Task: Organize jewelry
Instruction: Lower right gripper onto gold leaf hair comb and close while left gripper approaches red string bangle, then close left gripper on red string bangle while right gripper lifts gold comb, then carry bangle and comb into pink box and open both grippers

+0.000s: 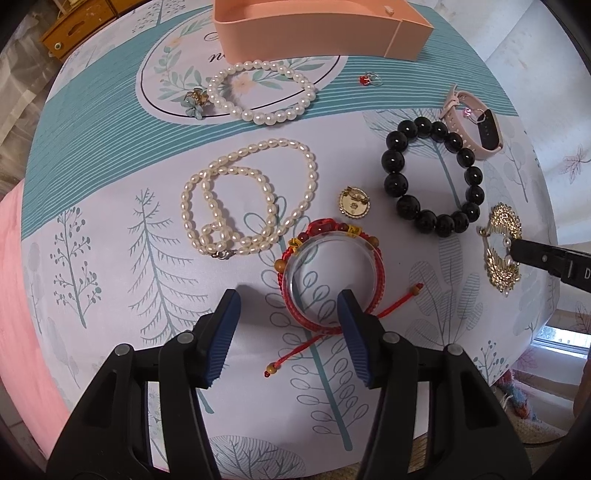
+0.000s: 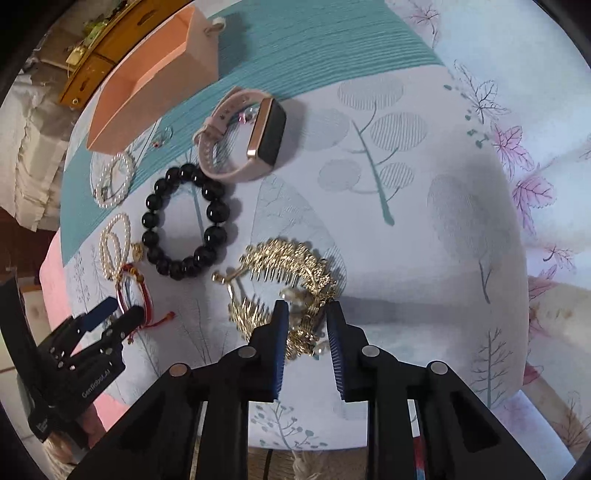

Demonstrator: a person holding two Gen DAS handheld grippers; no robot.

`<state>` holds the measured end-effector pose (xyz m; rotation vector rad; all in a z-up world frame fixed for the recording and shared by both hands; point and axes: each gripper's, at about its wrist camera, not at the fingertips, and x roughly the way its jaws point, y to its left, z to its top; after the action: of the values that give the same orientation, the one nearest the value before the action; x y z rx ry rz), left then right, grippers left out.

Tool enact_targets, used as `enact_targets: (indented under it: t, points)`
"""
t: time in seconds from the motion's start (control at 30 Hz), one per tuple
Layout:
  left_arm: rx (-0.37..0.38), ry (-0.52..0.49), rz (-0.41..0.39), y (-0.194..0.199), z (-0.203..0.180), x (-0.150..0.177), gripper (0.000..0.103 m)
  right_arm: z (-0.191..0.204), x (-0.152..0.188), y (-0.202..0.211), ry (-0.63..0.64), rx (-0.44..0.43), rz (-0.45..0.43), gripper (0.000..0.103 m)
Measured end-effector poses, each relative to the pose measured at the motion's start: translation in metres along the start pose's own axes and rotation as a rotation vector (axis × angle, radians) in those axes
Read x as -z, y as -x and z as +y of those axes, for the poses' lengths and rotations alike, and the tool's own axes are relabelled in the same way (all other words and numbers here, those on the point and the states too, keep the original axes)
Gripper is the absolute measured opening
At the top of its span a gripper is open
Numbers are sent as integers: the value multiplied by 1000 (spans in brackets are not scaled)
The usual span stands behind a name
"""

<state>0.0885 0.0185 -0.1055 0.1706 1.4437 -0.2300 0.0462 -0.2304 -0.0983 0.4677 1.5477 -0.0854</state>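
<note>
The right fingers (image 2: 306, 314) point down over the gold hair comb (image 2: 284, 266) near the table's right edge, narrowed to a slim gap with the comb's pearl-tipped end between the blue pads; whether the pads already press on the metal I cannot tell, though the narrow spacing looks meant for pinching that thin, spiky piece at its sturdier end. The left fingers (image 1: 290, 306) stand about half open and point straight down near the table's front edge, one pad set inside the red cord bracelet (image 1: 332, 273) and the other on bare cloth outside it, so they straddle the band's near side without gripping it; that stance suits closing across the cord and the clear ring it is wound on. Just behind it lies the coiled pearl necklace (image 1: 247, 199), with a small gold brooch (image 1: 354, 203) beside it and the black bead bracelet (image 1: 432, 177) toward the right. Farther back are a round pearl bracelet (image 1: 258, 92), a flower pin (image 1: 195, 101), a red-stone ring (image 1: 369, 78) and a pink watch (image 1: 476, 125). The open pink box (image 1: 317, 33) waits at the back edge, probably where everything belongs; nothing visible is in it yet.
</note>
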Motion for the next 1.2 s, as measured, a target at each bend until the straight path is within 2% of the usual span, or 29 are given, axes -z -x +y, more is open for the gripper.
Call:
enact_targets:
  t: [0.07, 0.13, 0.23, 0.5, 0.73, 0.93, 1.2]
  points:
    - [-1, 3, -10, 3, 1, -1, 23, 2, -1, 0, 18, 19, -15, 18]
    - [14, 8, -5, 4, 2, -2, 11, 6, -2, 2, 54, 34, -30, 13]
    - [14, 9, -13, 4, 2, -2, 5, 15, 0, 2, 99, 57, -45, 9]
    - [12, 51, -94, 27, 6, 2, 4, 13, 5, 10, 117, 36, -52, 9]
    - [14, 62, -178, 70, 12, -7, 4, 17, 5, 48, 144, -15, -126, 9]
    - [-21, 77, -297, 119, 19, -46, 4, 37, -17, 94, 157, -64, -254, 9]
    - [-54, 125, -407, 149, 23, -119, 4, 80, -88, 130, 149, -175, -408, 9]
